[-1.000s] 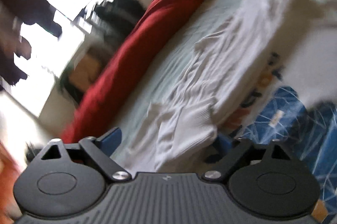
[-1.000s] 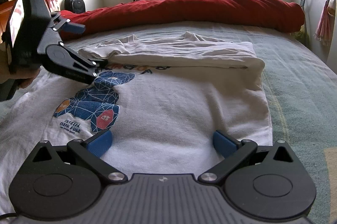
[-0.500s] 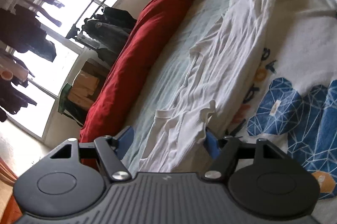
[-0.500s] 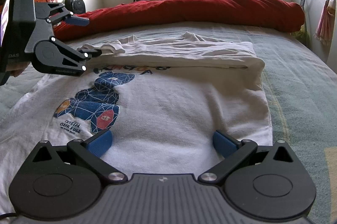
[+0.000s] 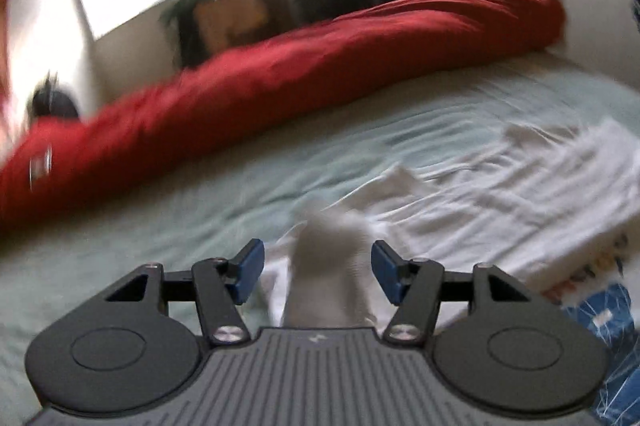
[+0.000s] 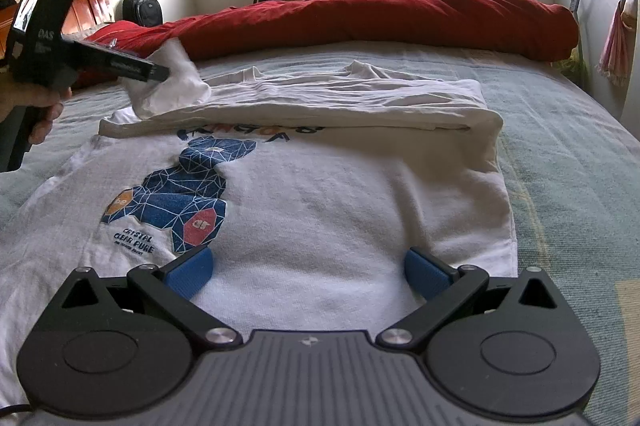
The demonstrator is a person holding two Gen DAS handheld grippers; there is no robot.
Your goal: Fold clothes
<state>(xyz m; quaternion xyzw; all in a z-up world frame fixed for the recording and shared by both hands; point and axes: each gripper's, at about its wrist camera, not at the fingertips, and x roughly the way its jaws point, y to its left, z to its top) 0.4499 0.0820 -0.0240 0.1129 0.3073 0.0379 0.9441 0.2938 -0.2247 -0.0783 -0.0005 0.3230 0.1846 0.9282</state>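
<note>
Since a second ago our left gripper (image 6: 162,71) has lifted the sleeve (image 6: 172,85) | fingers clamped on it | right gripper (image 6: 310,272) fingers apart over shirt (image 6: 320,209) on bed (image 6: 560,161)

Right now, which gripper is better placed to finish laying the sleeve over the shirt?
The left gripper: the sleeve is already bunched at its fingers, lifted off the shirt. The right gripper sits open and empty at the near edge, away from the sleeve.
</note>
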